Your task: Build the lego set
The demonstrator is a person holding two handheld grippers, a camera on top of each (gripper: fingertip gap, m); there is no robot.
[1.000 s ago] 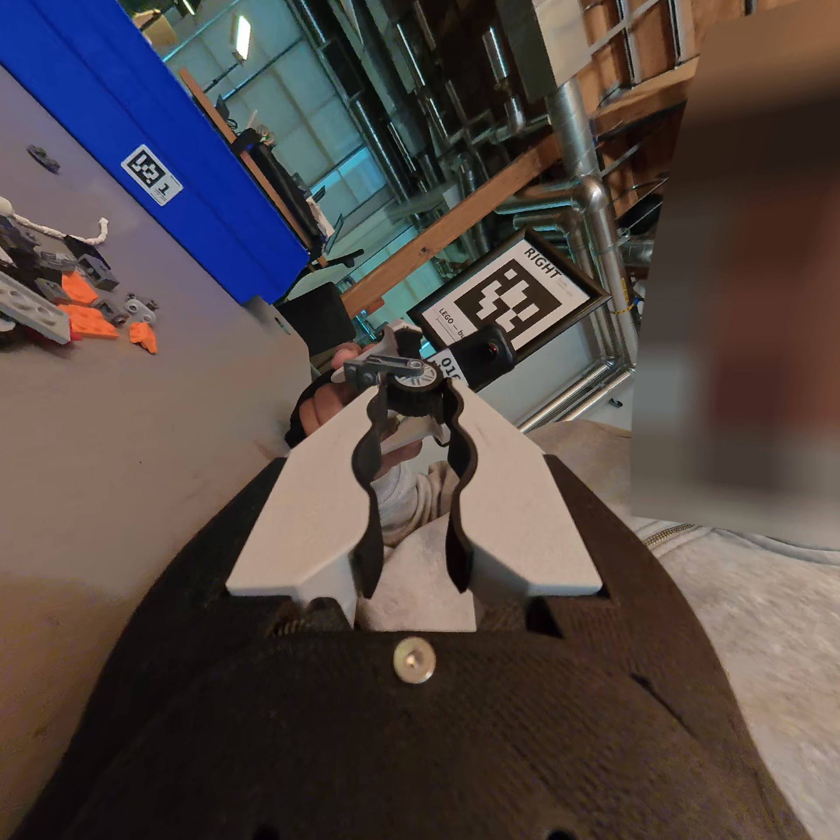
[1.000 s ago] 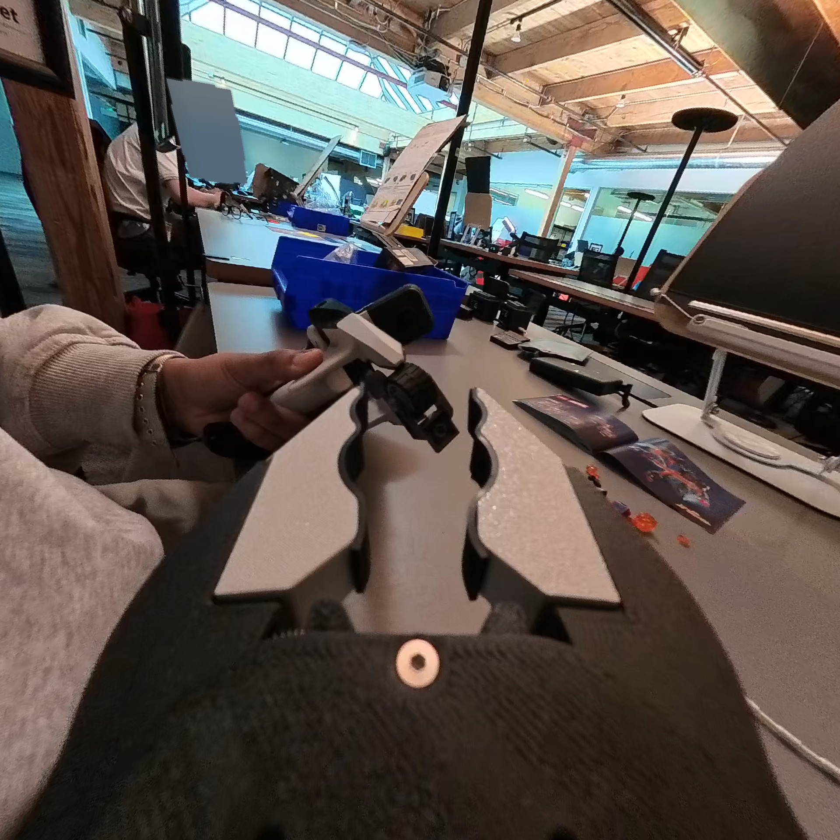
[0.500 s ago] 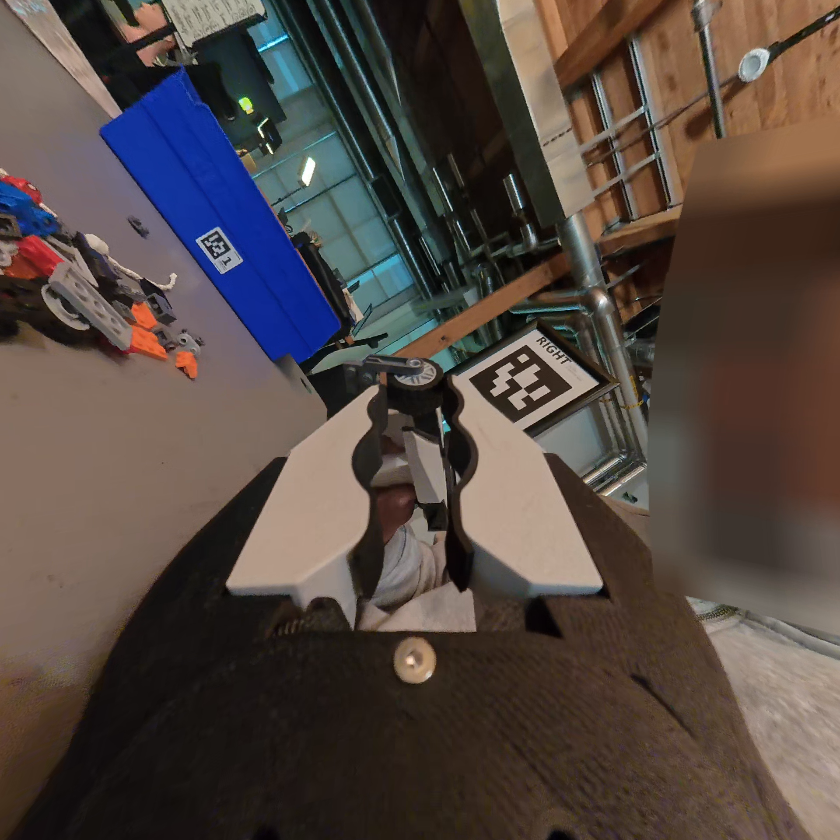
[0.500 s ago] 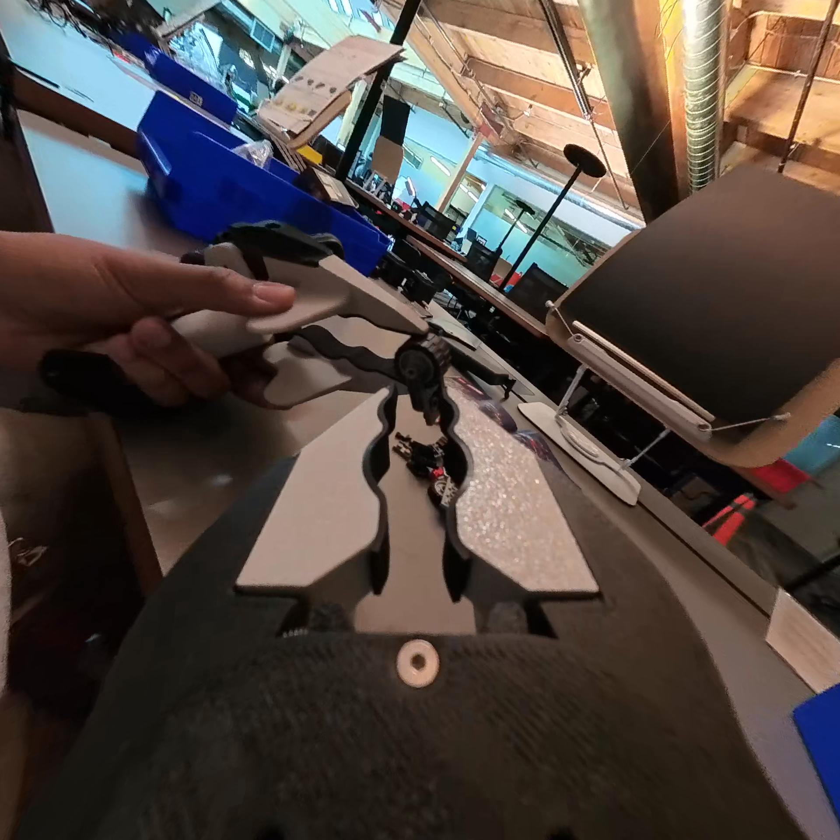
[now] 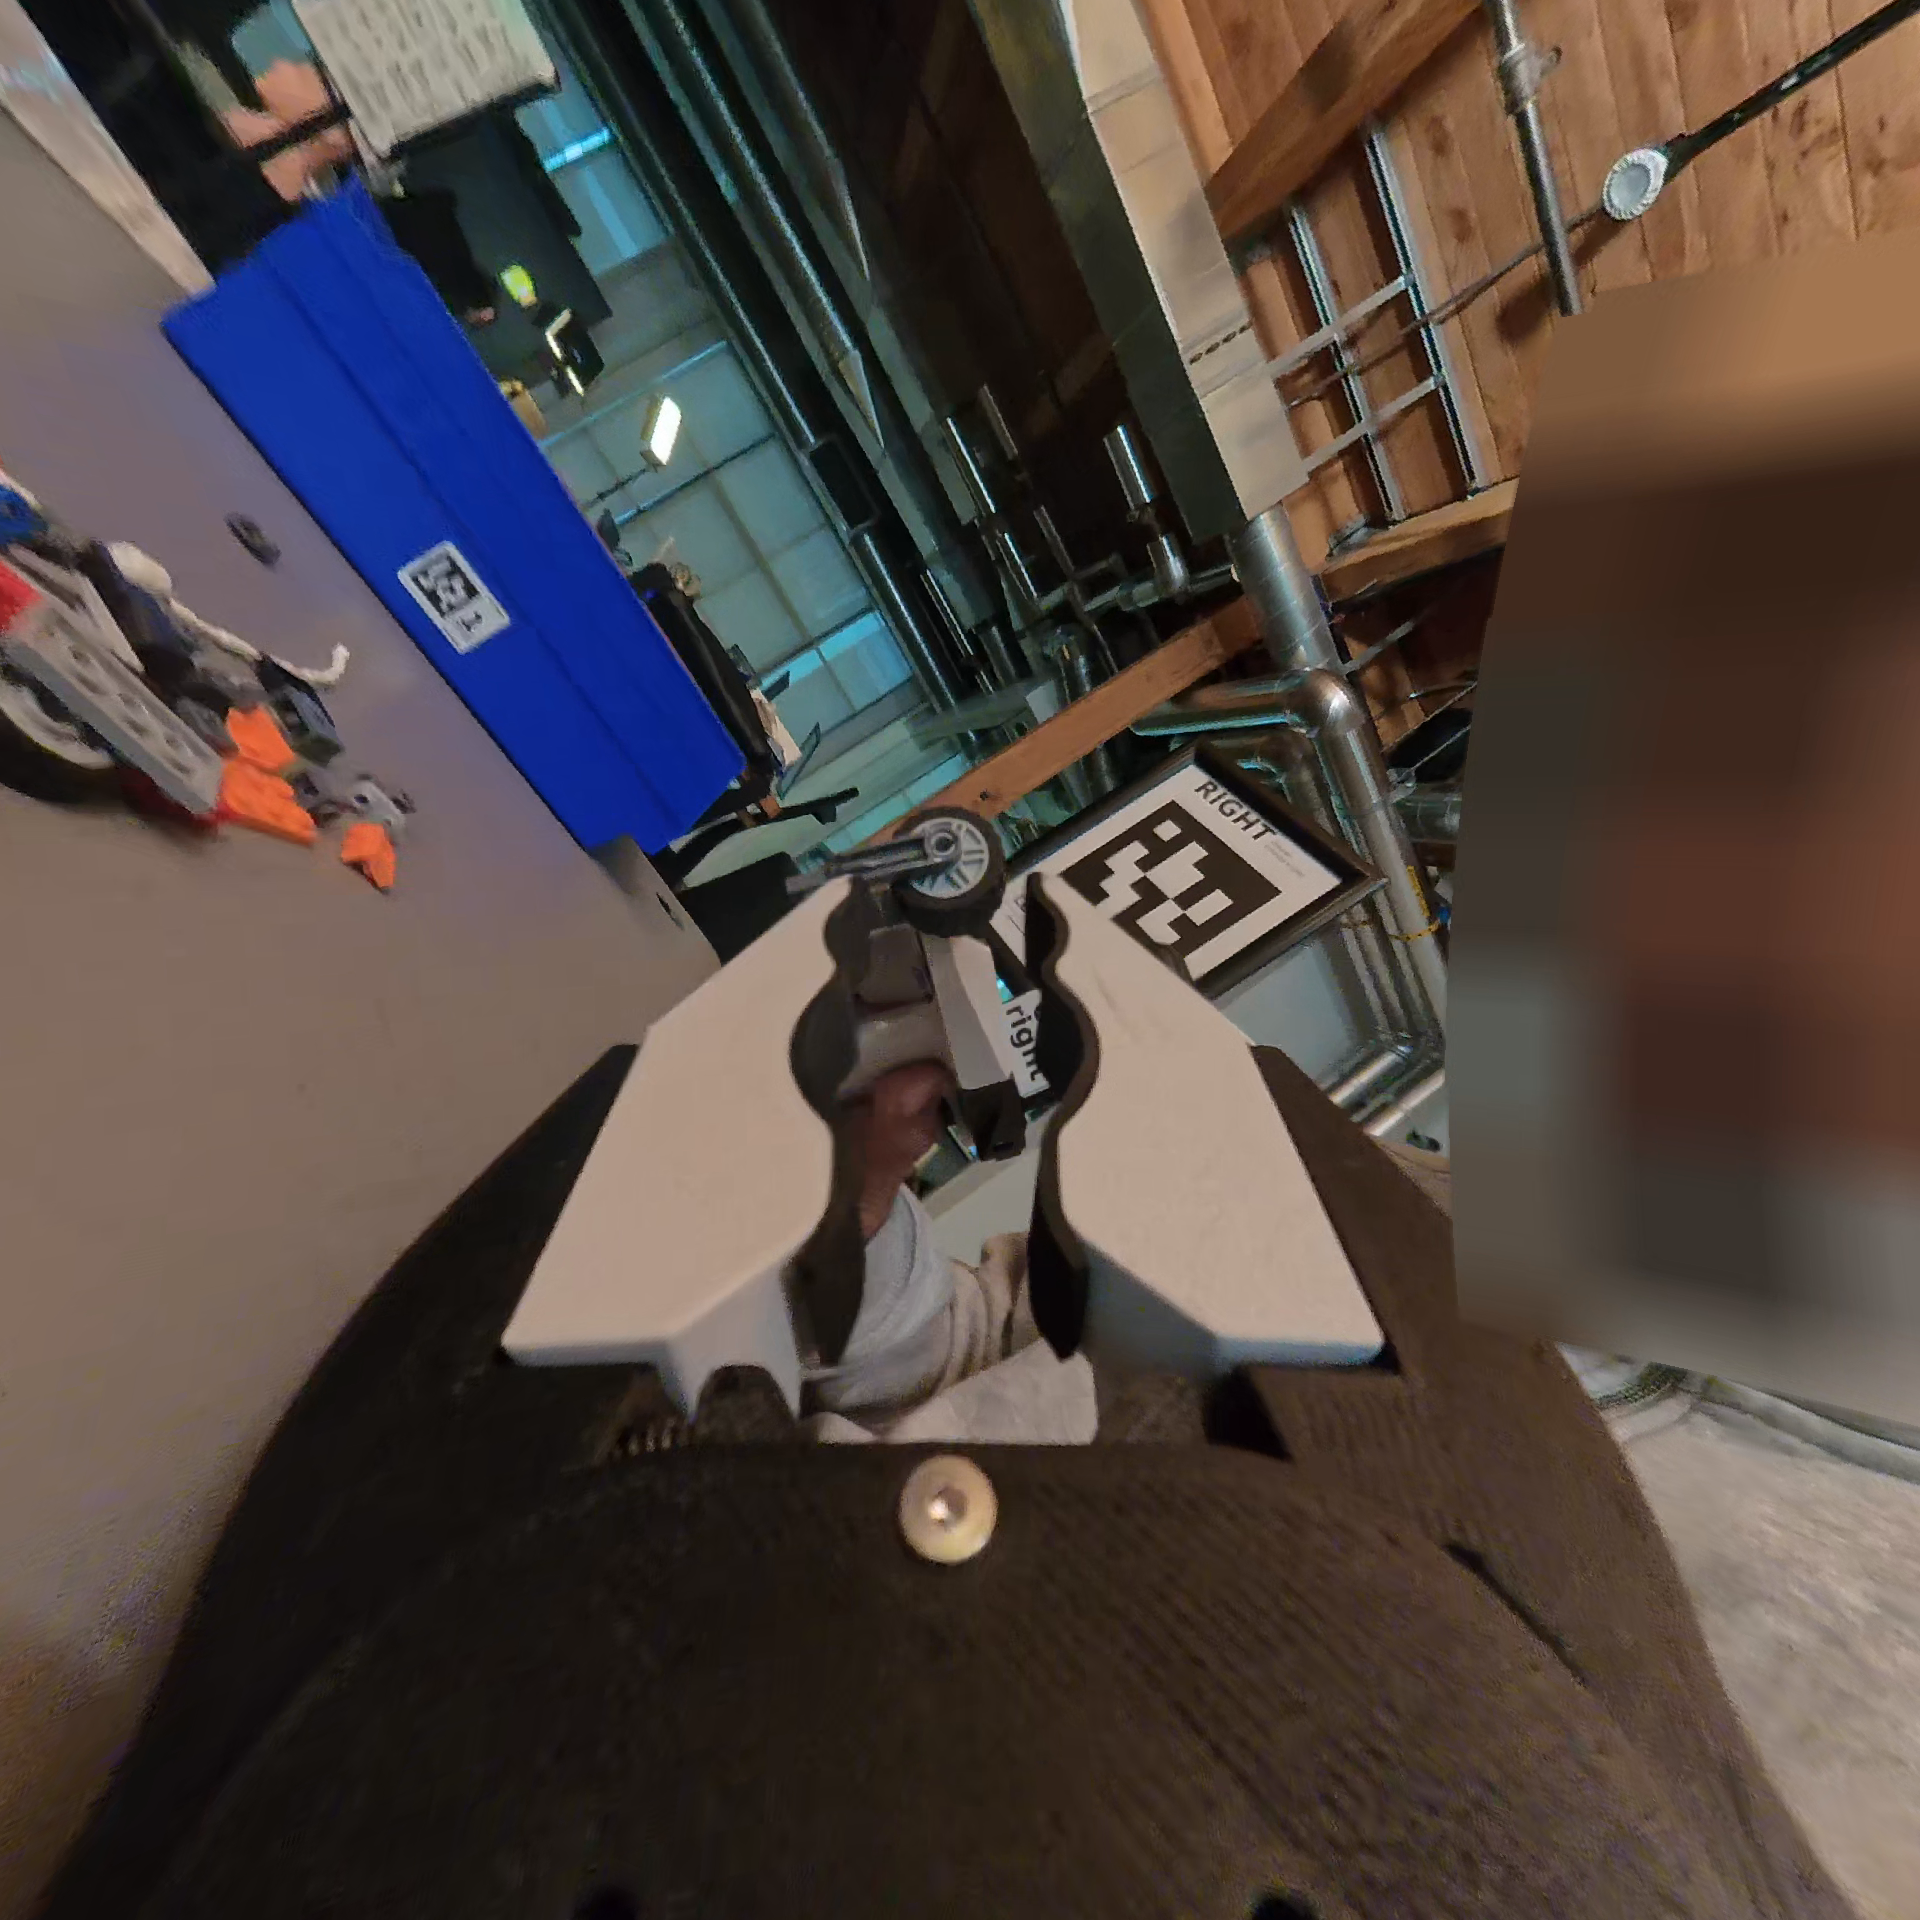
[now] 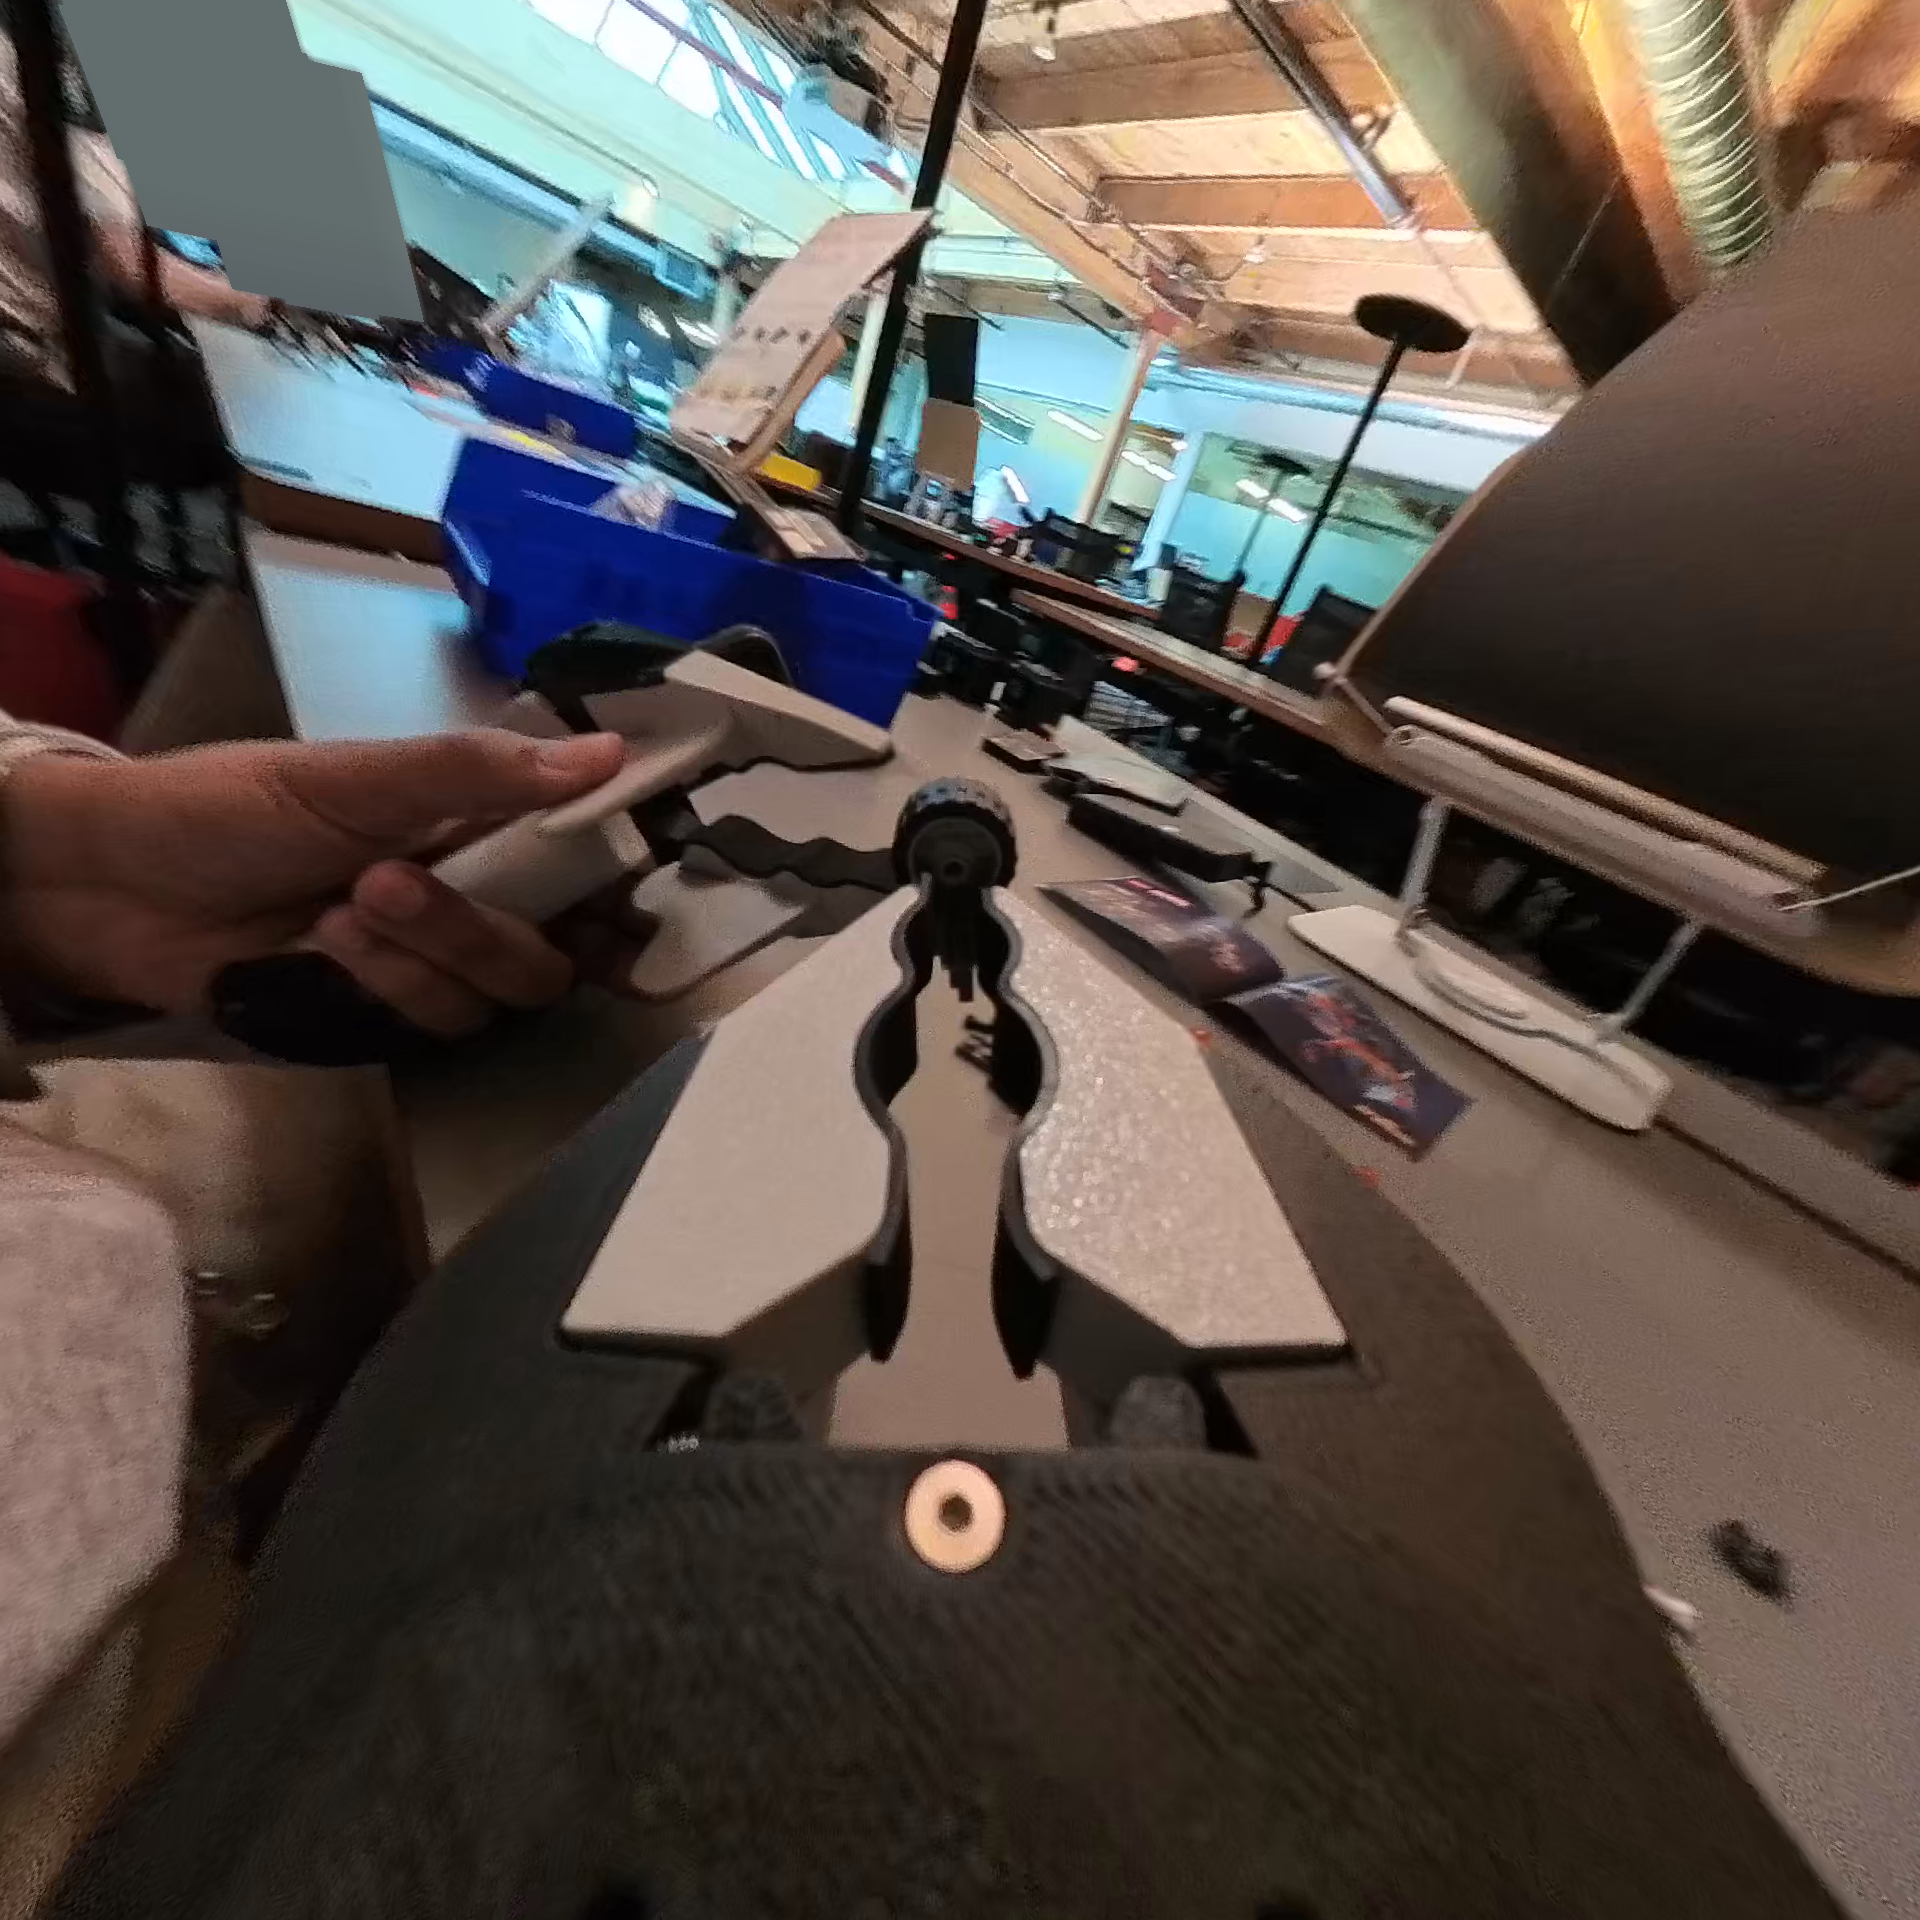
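A small black wheel with a grey hub on a grey axle arm sits just past my left gripper's tips. Those jaws stand apart, wider than the wheel, and do not grip it. My right gripper is shut on the stem under the same wheel piece and holds it above the grey table. In the right wrist view a hand holds the left gripper at the left, jaws apart, with its black pad reaching toward the wheel. A white finger of the right gripper shows between my left fingers.
A blue bin stands on the table. A pile of loose toy bricks with orange pieces lies at the left. A booklet, a stand with a dark board and a framed marker sign are nearby.
My right gripper has closed from wide open onto the wheel piece's stem. The wheel, held between my left gripper's tips before, now sits just beyond them. Both views have swung.
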